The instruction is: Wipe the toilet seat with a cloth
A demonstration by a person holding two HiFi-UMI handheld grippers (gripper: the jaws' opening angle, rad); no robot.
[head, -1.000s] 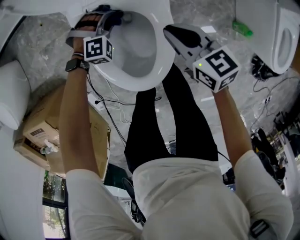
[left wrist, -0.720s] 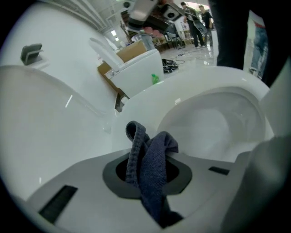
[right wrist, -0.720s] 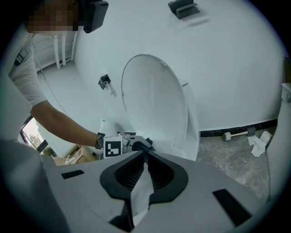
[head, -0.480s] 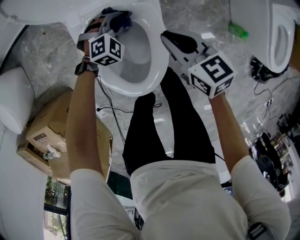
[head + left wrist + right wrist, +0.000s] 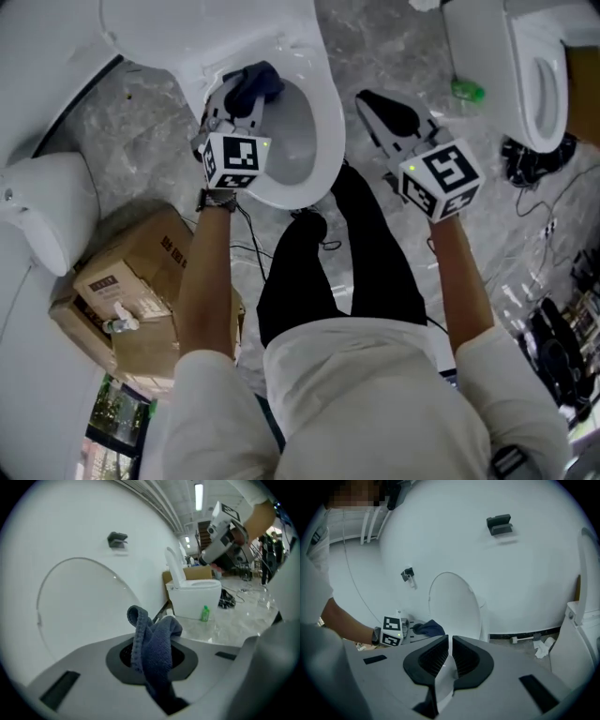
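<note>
The white toilet's seat (image 5: pixel 324 141) rings the bowl, with its lid (image 5: pixel 211 33) raised behind. My left gripper (image 5: pixel 246 98) is shut on a dark blue cloth (image 5: pixel 253 82) and holds it over the back left of the bowl. In the left gripper view the cloth (image 5: pixel 154 644) bunches up out of the left gripper (image 5: pixel 152 660), in front of the lid (image 5: pixel 79 602). My right gripper (image 5: pixel 386 114) hovers to the right of the seat, shut with nothing in it. In the right gripper view the right gripper (image 5: pixel 450 654) faces the lid (image 5: pixel 454 603) and the cloth (image 5: pixel 431 628).
A second toilet (image 5: pixel 530 70) stands at the upper right, a green bottle (image 5: pixel 466 90) on the marble floor beside it. A cardboard box (image 5: pixel 141 281) and a white fixture (image 5: pixel 47 211) sit at the left. Cables (image 5: pixel 539 169) lie at the right.
Both grippers have risen. The left one rolled and lifted the cloth up off the seat's rim toward the lid; the right one stayed shut beside the seat.
</note>
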